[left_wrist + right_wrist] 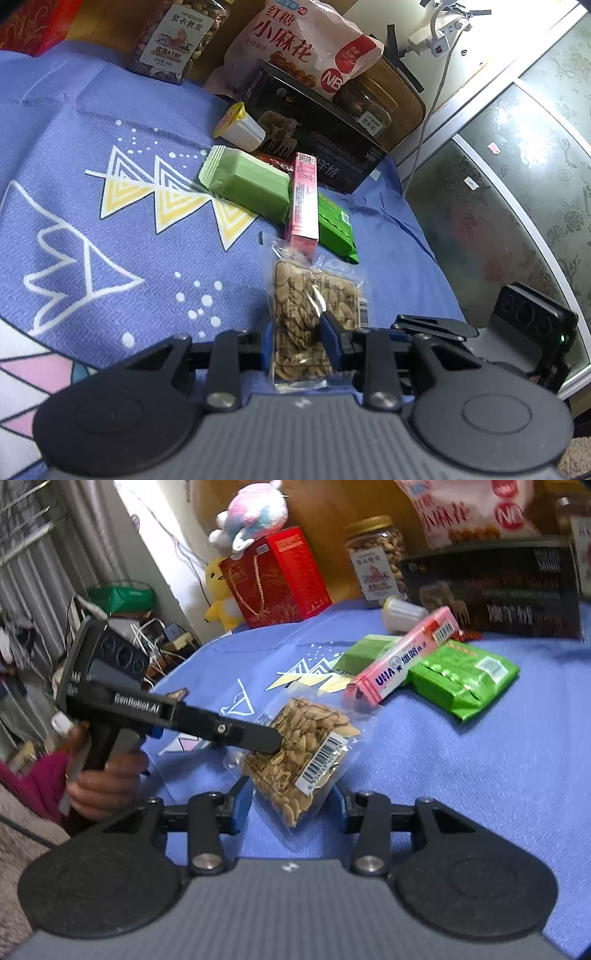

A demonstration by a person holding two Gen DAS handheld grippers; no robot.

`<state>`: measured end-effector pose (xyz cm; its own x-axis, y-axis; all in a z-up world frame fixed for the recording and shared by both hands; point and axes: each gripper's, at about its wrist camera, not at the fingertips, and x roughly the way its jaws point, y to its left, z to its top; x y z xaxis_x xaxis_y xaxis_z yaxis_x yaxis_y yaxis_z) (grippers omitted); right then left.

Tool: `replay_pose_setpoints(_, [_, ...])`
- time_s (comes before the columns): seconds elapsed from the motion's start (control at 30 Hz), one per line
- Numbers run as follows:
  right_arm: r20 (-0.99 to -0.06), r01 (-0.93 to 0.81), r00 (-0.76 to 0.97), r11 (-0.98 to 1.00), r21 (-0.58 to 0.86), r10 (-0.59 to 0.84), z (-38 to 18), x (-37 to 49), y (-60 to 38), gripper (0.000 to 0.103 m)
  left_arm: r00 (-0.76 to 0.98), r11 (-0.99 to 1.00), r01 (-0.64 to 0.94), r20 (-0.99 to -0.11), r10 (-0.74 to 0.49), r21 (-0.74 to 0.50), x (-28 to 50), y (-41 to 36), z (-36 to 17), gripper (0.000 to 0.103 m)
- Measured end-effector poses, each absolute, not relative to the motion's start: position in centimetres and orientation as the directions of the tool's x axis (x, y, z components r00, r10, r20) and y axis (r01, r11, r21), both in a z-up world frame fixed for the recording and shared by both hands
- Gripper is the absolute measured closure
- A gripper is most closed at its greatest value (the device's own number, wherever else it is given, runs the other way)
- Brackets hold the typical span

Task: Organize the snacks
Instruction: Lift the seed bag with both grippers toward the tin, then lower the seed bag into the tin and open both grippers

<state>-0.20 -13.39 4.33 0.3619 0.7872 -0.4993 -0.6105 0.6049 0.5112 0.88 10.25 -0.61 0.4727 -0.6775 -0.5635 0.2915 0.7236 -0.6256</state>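
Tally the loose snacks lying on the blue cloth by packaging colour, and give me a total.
Green: 2, the pale green wafer pack and the bright green packet
Pink: 1, the pink box
Clear: 1, the seed bag held in the left gripper
White: 1, the jelly cup
Total: 5

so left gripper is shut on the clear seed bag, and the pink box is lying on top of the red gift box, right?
Not quite. The left gripper is shut on the clear seed bag, but the pink box lies across the green packets on the blue cloth. The red gift box stands well apart at the back, as the right wrist view shows.
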Motion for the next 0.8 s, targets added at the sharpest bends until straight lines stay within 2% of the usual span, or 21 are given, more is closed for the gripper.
replay_pose_setpoints(0.17, [-0.503,-0.631,0.395,0.625,0.460,0.769,4.3,-0.8,-13.1,0.057,0.472,0.724,0.287,-0.565,-0.677,-0.628,1.0,10.3,-0.7,0.077])
replay_pose_setpoints(0.23, [-0.510,-0.623,0.409,0.640,0.450,0.757,4.3,-0.8,-13.0,0.067,0.474,0.726,0.287,-0.566,-0.674,-0.625,1.0,10.3,-0.7,0.077])
replay_pose_setpoints(0.33, [-0.500,-0.578,0.401,0.635,0.512,0.768,4.1,-0.4,-13.7,0.072,0.480,0.728,0.300,-0.562,-0.673,-0.616,0.8,10.1,-0.3,0.077])
replay_pose_setpoints(0.6, [-0.423,-0.559,0.458,0.623,0.546,0.782,6.1,0.5,-14.7,0.074,0.499,0.721,0.380,-0.527,-0.687,-0.580,2.3,9.5,3.0,0.077])
replay_pose_setpoints(0.8, [-0.387,-0.537,0.536,0.657,0.529,0.750,7.7,2.8,-16.1,0.074,0.528,0.743,0.462,-0.522,-0.670,-0.485,5.3,6.8,6.4,0.077])
